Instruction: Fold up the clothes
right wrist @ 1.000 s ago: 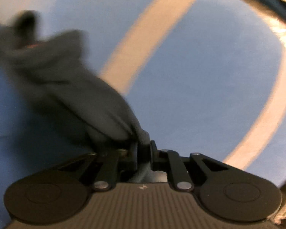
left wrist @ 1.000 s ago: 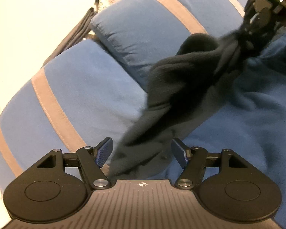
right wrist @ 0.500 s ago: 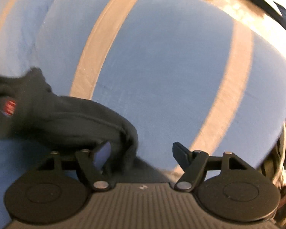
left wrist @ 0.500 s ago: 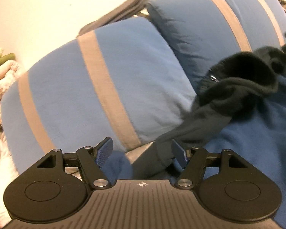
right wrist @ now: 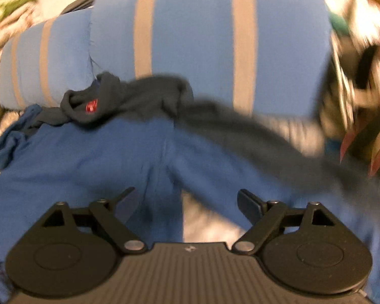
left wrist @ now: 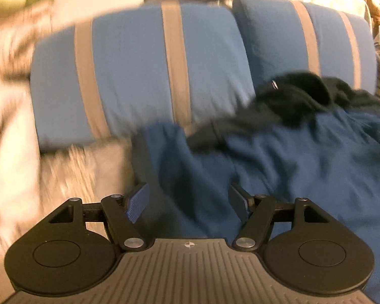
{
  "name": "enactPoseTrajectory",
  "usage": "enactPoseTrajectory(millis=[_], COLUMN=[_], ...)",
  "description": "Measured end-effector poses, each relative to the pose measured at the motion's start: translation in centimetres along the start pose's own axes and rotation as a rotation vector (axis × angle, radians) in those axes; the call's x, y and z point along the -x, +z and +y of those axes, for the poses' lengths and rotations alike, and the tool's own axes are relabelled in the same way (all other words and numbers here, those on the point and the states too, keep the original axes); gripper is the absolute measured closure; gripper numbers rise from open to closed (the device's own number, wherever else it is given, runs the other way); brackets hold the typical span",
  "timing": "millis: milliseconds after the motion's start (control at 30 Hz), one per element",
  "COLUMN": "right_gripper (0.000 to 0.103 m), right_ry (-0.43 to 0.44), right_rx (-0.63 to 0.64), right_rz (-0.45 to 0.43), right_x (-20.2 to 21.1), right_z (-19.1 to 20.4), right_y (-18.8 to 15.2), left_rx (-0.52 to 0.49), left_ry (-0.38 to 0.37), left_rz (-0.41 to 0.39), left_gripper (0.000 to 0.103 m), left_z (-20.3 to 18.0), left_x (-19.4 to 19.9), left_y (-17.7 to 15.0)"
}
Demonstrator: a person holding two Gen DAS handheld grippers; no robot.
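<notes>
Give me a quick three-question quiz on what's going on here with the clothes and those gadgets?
1. True or false: the left hand-held gripper is clamped on the dark garment.
2. Multiple choice: the dark garment lies A) folded flat on the floor, B) crumpled at the foot of the striped blue pillows, on the blue garment, C) hanging from a hook.
3. Fill in: the small patch on the dark garment is ____ in colour.

Key: 1 false, both the left and the right hand-held gripper are open and hold nothing. 2 B. 3 red.
</notes>
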State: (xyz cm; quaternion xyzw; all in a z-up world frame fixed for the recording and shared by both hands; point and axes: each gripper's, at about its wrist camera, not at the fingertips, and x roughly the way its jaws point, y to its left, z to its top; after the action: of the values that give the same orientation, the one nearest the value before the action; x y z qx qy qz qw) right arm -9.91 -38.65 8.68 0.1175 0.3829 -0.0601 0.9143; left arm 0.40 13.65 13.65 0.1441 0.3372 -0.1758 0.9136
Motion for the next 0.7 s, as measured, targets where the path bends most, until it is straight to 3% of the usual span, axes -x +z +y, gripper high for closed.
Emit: enactPoseTrajectory(millis=[133,333,533,600,700], right_gripper=[0.012,0.012,0.019,0.029,0.043], right_ry=[0.072,0.166,0.22,0.238,0.294], right_rx=[-0.097,-0.224,-0.337,-0.373,-0.396], right_rz=[0.038,0.078,0.104,0.111,0.127], right_x=[2.4,3.2,1.6,1.1,0.2], right_z=[-1.6,-3.0,-3.8,-4.1,-3.8], right_y=[-4.1,-7.8,-10.1,-10.8,-11.1], left_rx=[0.154,0.414,0.454,0.456,0.485], left_ry=[-0.092,-0.238,-0.279,-0.304,-0.387], left_rz=[0.088,0.138,0.137,0.151,0.161], left_gripper=[0.035,0.035,0.036,0.037,0.049], left_z=[2.3,5.7,6.0,5.9,5.4], left_x=[0.5,-0.9,-3.5,-4.4,-5.3], left_y=[-4.0,-7.8,-8.8,-9.2,-9.8])
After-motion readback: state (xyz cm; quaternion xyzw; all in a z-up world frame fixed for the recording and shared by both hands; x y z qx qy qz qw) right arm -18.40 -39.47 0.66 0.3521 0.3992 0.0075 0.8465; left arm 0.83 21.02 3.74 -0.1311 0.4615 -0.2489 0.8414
